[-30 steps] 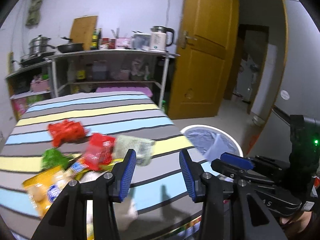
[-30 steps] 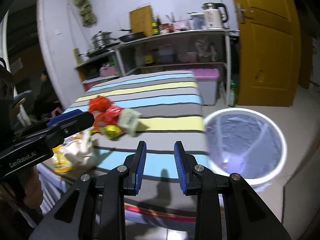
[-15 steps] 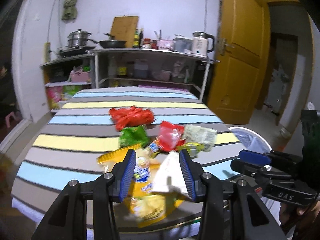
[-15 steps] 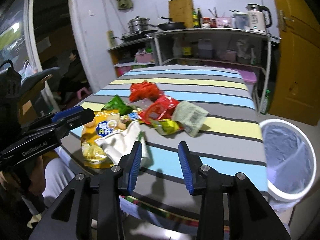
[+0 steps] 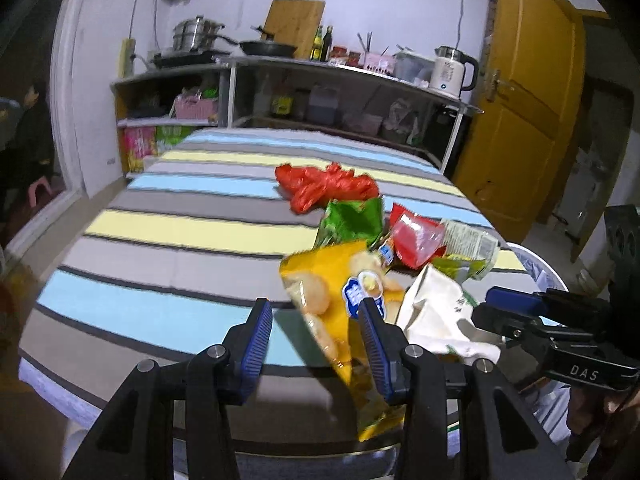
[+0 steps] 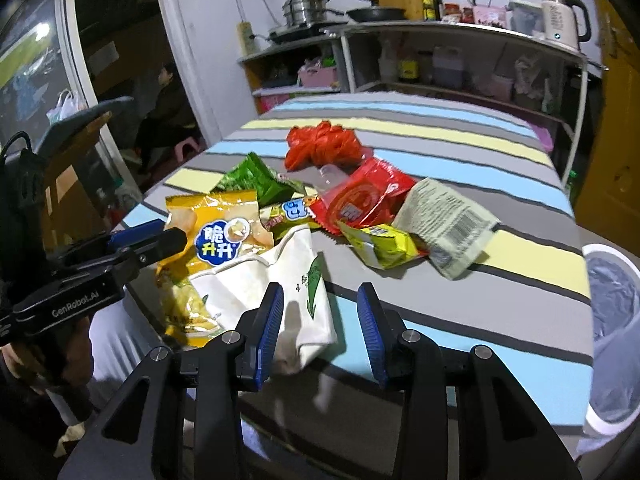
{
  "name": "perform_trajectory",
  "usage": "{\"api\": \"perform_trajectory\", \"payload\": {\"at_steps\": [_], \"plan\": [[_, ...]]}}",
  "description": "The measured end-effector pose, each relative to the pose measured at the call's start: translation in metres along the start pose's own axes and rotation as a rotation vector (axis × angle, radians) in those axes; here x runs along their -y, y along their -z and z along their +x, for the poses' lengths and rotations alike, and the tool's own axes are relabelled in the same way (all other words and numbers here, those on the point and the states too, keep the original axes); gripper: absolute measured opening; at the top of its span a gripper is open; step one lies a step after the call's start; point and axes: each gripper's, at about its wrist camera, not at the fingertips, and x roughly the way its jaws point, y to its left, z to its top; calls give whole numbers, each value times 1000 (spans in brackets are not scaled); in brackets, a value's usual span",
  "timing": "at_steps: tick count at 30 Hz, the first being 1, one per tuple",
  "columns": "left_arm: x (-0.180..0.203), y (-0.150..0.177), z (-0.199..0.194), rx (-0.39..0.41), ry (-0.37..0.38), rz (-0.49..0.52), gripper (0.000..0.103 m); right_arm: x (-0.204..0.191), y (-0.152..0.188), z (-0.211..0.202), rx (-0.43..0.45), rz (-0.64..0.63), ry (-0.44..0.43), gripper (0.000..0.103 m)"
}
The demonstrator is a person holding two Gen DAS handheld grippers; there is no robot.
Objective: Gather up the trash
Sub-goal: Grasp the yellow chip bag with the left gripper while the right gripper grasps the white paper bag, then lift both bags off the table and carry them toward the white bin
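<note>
Nothing binned yet, by the look of it. Whole litter heap on the striped tablecloth (image 6: 460,304): yellow crisp packet (image 6: 212,236), white paper bag (image 6: 276,284), crumpled red plastic bag (image 6: 320,148), green wrapper (image 6: 252,178), red snack pouch (image 6: 360,200), pale barcoded wrapper (image 6: 444,224). Left gripper (image 5: 316,340) spread wide, empty, yellow packet between its jaws. Right gripper (image 6: 320,320) just opening, empty, over the white bag. White lined bin (image 6: 612,320) beside the table, nothing visible inside. All pickups still ahead.
</note>
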Motion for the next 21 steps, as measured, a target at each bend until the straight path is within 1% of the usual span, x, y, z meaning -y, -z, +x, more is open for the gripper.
{"api": "perform_trajectory", "payload": {"at_steps": [6, 7, 8, 10, 12, 13, 16, 21], "plan": [[-2, 3, 11, -37, 46, -37, 44, 0, -2, 16, -41, -6, -22, 39], [-1, 3, 12, -36, 48, -39, 43, -1, -1, 17, -44, -11, -20, 31], [0, 4, 12, -36, 47, -39, 36, -1, 0, 18, -46, -16, -26, 22], [2, 4, 13, -38, 38, -39, 27, -2, 0, 16, -41, -21, -22, 22], [1, 2, 13, -34, 38, -48, 23, -2, 0, 15, -39, -25, -16, 22], [1, 2, 13, -32, 35, -51, 17, -2, 1, 15, -37, -26, -11, 21], [0, 0, 9, -21, 37, -58, 13, 0, 3, 10, -27, -19, -1, 21], [6, -4, -4, 14, 37, -37, 7, 5, 5, -3, 1, -7, 19, 20]]}}
